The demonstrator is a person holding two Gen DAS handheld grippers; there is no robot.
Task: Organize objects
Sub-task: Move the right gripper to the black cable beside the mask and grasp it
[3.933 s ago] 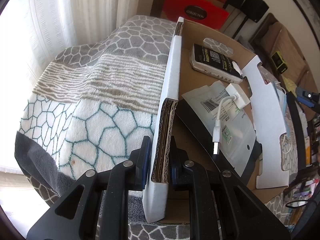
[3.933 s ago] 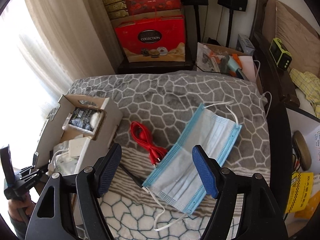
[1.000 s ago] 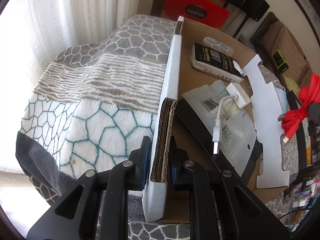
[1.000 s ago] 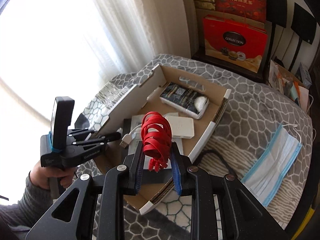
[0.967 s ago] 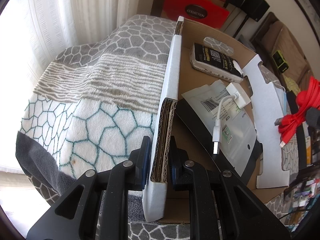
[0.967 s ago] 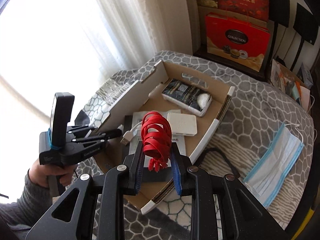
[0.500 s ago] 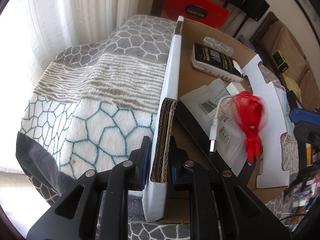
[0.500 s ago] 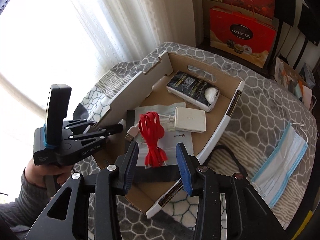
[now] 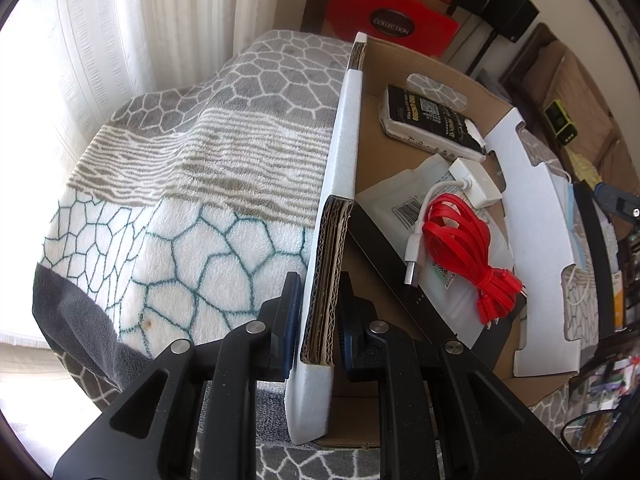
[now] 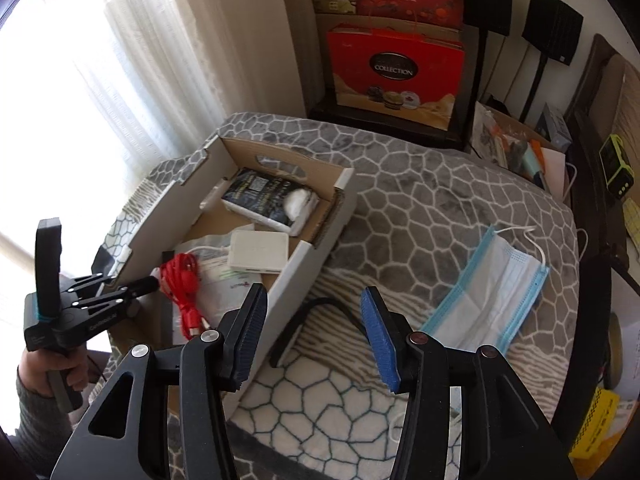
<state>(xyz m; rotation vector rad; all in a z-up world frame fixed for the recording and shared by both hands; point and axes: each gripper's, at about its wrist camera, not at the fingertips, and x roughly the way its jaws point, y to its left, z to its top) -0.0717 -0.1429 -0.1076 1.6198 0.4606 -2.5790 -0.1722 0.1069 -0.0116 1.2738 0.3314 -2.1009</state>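
1. A second ago we had the coiled red flat cable point(image 9: 464, 240) clenched in the right tool point(image 10: 314, 332); now it lies loose inside the white-faced cardboard box point(image 9: 344, 184), on a white plastic pouch point(image 9: 400, 200) beside a white charger block point(image 9: 474, 178).
2. The right tool's jaws are opening with nothing between them, and it has drawn back over the grey honeycomb-patterned blanket point(image 10: 420, 184) outside the box.
3. The cable is now left of and beyond the right tool, with the box wall between them.
4. The left tool point(image 9: 316, 320) stays clenched on the box's near side wall, unchanged.
5. Only the right wrist view shows the blue surgical mask point(image 10: 492, 292) laid out whole on the blanket, a black strap point(image 10: 304, 320) under the tool, and the hand point(image 10: 60, 364) gripping the left tool.
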